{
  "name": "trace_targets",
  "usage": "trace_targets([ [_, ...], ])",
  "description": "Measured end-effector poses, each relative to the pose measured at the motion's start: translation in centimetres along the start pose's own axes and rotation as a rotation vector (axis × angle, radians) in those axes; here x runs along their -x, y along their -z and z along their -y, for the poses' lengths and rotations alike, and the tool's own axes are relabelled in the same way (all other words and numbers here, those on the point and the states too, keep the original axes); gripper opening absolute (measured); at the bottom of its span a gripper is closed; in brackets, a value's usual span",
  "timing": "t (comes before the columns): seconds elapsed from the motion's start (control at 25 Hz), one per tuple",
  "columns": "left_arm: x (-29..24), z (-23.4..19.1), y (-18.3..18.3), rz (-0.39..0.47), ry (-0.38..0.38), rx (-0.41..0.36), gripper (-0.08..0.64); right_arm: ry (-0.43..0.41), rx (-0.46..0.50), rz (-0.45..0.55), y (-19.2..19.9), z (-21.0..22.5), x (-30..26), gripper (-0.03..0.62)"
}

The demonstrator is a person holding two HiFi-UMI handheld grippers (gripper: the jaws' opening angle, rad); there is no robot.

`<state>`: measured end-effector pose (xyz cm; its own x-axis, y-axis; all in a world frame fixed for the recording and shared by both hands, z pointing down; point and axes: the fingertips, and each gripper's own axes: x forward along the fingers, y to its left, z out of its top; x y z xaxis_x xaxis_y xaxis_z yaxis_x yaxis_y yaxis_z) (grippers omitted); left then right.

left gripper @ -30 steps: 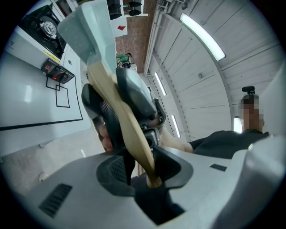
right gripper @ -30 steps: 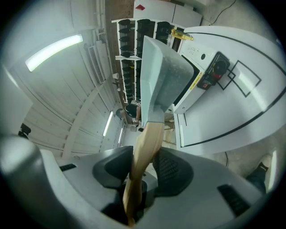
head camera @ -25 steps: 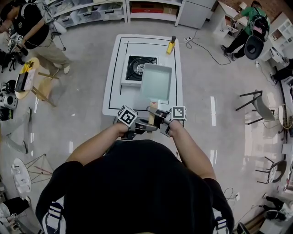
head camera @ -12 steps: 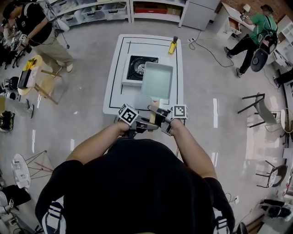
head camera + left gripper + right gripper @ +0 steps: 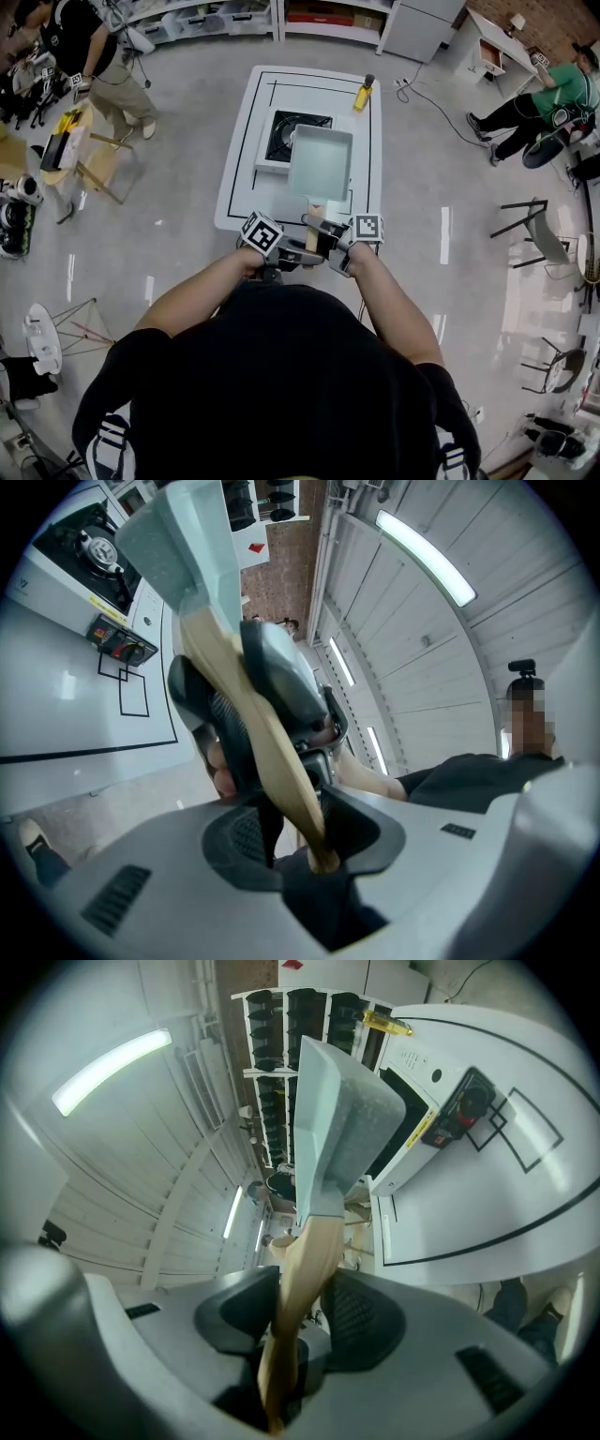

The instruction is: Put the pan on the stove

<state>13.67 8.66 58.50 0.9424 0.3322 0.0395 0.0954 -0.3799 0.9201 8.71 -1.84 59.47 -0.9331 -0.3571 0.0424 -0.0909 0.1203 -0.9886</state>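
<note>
A pale green square pan [image 5: 322, 164] with a wooden handle [image 5: 313, 223] hangs over the white table [image 5: 246, 192], overlapping the right side of the gas stove [image 5: 286, 137]. Both grippers grip the handle near the table's front edge: my left gripper [image 5: 296, 252] from the left, my right gripper [image 5: 325, 246] from the right. In the left gripper view the handle [image 5: 251, 731] runs up between the jaws to the pan [image 5: 184, 538], with the stove [image 5: 90, 551] beyond. The right gripper view shows the handle [image 5: 302, 1274] clamped, the pan [image 5: 342, 1124] above and the stove [image 5: 439, 1101] to its right.
A yellow oil bottle [image 5: 363, 94] stands at the table's far right corner. Black lines mark the table top. People work at the room's edges, a chair [image 5: 530, 230] stands to the right, and shelves [image 5: 234, 17] line the far wall.
The pan stays held by both grippers in about the same place over the stove's right side. The view has shifted a little and the people in the background have moved.
</note>
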Motion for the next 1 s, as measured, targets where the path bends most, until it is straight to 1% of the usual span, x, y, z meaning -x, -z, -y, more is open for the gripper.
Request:
trace_targets([
  [0.12,0.2,-0.5,-0.8,0.011,-0.002,0.007,0.13,0.0,0.001,0.006,-1.0,0.6,0.0,0.143],
  [0.24,0.9,-1.4,-0.9,0.012,-0.013,0.005,0.13,0.003,-0.002,-0.006,-1.2,0.4,-0.9,0.143],
  [0.4,1.1,-1.7,-1.7,0.025,-0.001,0.006,0.13,0.014,0.005,-0.027,-1.7,0.6,-1.4,0.141],
  [0.56,1.7,-2.2,-2.6,0.029,0.008,0.01,0.13,0.03,-0.023,-0.02,-2.8,1.6,-1.8,0.143],
  [0.72,2.5,-2.7,-3.7,0.026,0.013,0.015,0.13,0.041,-0.011,-0.02,-4.1,1.7,-2.6,0.141],
  [0.8,3.1,-3.4,-4.1,0.024,0.008,0.019,0.13,0.045,-0.021,-0.018,-4.6,2.0,-3.2,0.141],
  [0.88,3.5,-3.3,-4.7,0.026,0.018,0.026,0.13,0.036,-0.03,-0.018,-5.1,2.3,-3.7,0.143],
  [1.0,3.9,-3.6,-5.1,0.026,0.02,0.028,0.13,0.027,-0.011,-0.021,-5.7,2.4,-4.1,0.141],
])
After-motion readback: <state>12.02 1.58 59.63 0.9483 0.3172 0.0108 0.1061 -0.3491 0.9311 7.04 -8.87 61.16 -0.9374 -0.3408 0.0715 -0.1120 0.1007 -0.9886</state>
